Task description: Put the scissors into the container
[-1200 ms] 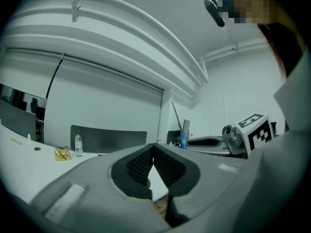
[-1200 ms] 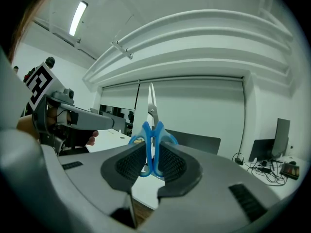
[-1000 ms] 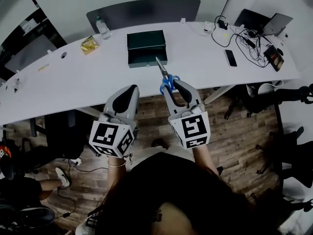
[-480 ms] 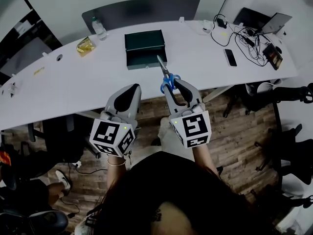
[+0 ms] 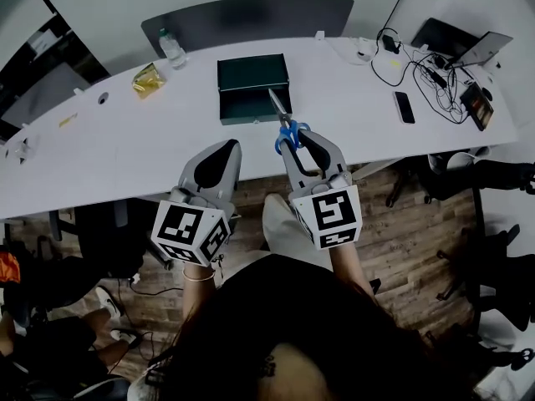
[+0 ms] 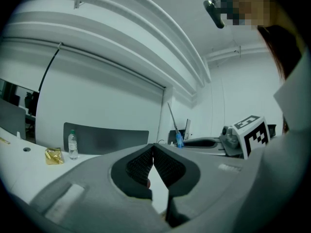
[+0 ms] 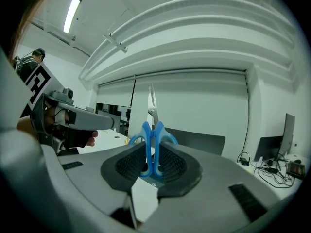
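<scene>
Curved white table [image 5: 125, 144], green container [image 5: 251, 73], wood floor [image 5: 410, 241], grey chair [image 5: 251, 15]

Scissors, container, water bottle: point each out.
scissors [image 7: 147, 145], right gripper view, left blue handle
container [image 5: 253, 73], head view, upper dark panel
water bottle [image 5: 175, 53], head view, clear body

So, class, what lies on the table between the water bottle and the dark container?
Nothing: the head view shows bare white table between the water bottle and the container.
</scene>
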Available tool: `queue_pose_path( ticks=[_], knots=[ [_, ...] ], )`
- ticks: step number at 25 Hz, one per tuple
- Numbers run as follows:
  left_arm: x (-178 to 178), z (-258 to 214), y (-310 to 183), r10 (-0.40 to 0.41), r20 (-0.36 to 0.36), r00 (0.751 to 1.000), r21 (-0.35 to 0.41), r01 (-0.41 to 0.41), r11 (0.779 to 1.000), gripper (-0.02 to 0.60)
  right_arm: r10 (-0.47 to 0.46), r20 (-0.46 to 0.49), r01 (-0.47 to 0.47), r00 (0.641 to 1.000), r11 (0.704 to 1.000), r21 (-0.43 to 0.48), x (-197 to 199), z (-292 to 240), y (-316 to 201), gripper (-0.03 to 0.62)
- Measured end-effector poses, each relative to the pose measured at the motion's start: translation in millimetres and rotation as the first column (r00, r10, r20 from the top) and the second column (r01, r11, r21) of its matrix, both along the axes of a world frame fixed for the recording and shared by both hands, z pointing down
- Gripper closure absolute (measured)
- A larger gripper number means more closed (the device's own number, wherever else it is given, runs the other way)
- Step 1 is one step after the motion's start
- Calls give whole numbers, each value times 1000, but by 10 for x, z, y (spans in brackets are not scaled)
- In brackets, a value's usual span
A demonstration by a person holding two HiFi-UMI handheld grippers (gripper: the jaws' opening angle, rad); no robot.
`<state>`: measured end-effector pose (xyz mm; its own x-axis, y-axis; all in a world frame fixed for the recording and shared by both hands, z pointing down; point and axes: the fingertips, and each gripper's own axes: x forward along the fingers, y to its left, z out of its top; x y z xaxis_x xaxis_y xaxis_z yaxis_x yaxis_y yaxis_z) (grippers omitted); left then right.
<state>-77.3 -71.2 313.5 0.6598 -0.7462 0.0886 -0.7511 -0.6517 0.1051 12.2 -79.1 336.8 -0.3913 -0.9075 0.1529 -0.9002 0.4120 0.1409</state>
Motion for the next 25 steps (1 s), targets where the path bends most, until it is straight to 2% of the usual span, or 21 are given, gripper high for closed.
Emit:
queue_pose_path(
  ticks=[14, 25],
  knots=[
    [107, 58, -817, -45, 17, 999, -22, 45, 999, 569, -54, -16, 54, 998, 998, -46, 103, 111, -844, 503],
    [89, 119, -1294, -89, 10, 996, -51, 90, 995, 569, -125, -72, 119, 990, 989, -83, 101, 259, -1376, 502]
  ],
)
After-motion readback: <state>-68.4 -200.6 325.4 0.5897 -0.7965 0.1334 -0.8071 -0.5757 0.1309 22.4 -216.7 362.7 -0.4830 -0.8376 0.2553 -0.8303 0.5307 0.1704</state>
